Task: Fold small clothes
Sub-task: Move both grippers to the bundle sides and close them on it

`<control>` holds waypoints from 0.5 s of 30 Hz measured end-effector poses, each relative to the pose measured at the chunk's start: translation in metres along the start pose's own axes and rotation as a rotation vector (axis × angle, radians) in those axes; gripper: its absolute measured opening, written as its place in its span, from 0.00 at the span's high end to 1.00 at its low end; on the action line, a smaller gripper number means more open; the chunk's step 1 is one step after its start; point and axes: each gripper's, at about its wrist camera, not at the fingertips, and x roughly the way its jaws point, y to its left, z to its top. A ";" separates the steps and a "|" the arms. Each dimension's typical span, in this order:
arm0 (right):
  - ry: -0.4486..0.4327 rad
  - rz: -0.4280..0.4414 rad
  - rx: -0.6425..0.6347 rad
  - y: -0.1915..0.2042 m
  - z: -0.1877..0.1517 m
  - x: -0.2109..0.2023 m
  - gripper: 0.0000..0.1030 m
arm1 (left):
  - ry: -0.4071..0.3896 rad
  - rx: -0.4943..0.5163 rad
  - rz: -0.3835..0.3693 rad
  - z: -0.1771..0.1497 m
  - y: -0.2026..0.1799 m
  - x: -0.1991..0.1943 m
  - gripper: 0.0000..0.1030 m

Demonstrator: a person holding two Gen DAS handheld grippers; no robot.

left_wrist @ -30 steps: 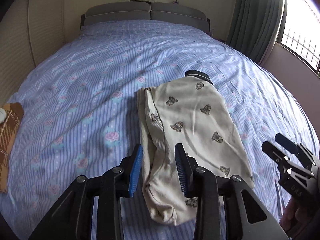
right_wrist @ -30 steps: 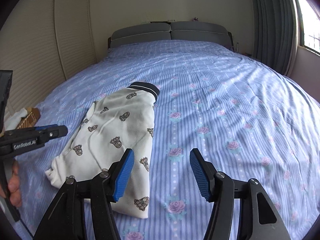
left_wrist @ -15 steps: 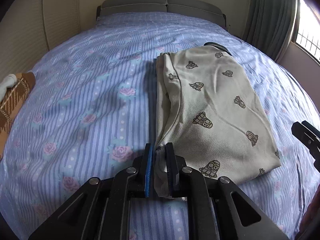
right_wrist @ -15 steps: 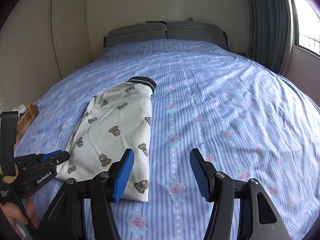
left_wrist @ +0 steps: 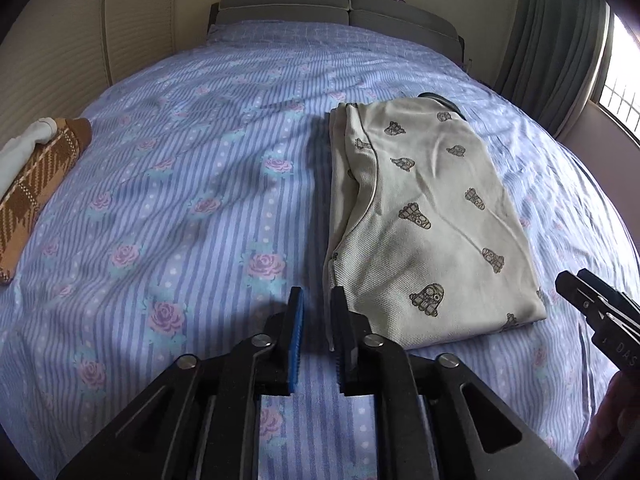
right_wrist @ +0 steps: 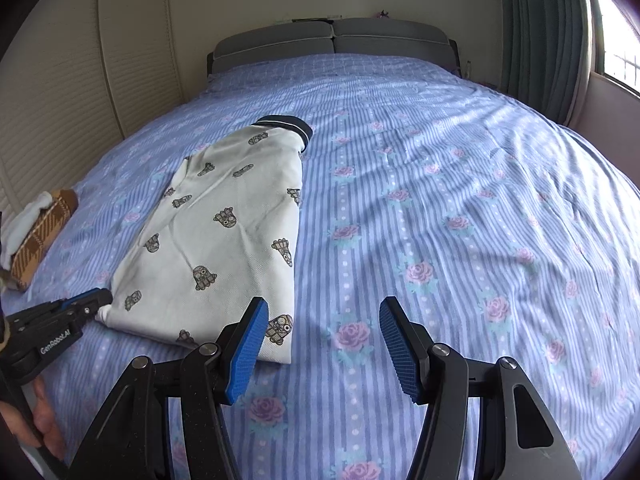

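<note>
Two hand-held grippers, left (left_wrist: pixel 316 312) just reopened, off cream garment (left_wrist: pixel 424 220) corner, empty, right (right_wrist: pixel 322 336) unchanged, spread.

I count one cream garment (left_wrist: pixel 432 216) with a bear print, folded on one bed (left_wrist: pixel 180 208). One brown plaid item (left_wrist: pixel 36 184) lies at the bed's left edge with one white piece (left_wrist: pixel 20 148) on it. I hold two grippers: my left gripper (left_wrist: pixel 317 320), my right gripper (right_wrist: pixel 322 344).

Bed (right_wrist: pixel 460 208) in blue striped rose-print sheet, folded cream printed garment (right_wrist: pixel 224 236) lying flat, brown plaid cloth (left_wrist: pixel 36 184) at left edge
</note>
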 end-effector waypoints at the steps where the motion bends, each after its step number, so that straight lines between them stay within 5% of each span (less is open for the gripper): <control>1: -0.001 0.006 0.007 -0.003 0.003 0.000 0.43 | -0.006 -0.007 -0.004 0.003 0.000 -0.002 0.55; 2: -0.005 0.017 0.016 -0.006 0.008 0.000 0.43 | -0.012 -0.017 -0.006 0.007 0.000 -0.005 0.34; 3: -0.009 0.029 0.023 -0.009 0.013 -0.001 0.43 | -0.019 -0.026 -0.005 0.009 -0.001 -0.008 0.32; 7: -0.033 0.069 0.014 -0.017 0.034 -0.004 0.42 | 0.007 -0.085 0.041 0.008 -0.005 -0.018 0.31; 9: -0.047 0.108 0.006 -0.020 0.041 -0.008 0.34 | 0.028 -0.152 0.017 -0.004 -0.007 -0.023 0.29; 15: -0.039 0.230 0.016 -0.030 0.050 -0.011 0.32 | 0.022 -0.306 -0.057 -0.028 -0.017 -0.018 0.29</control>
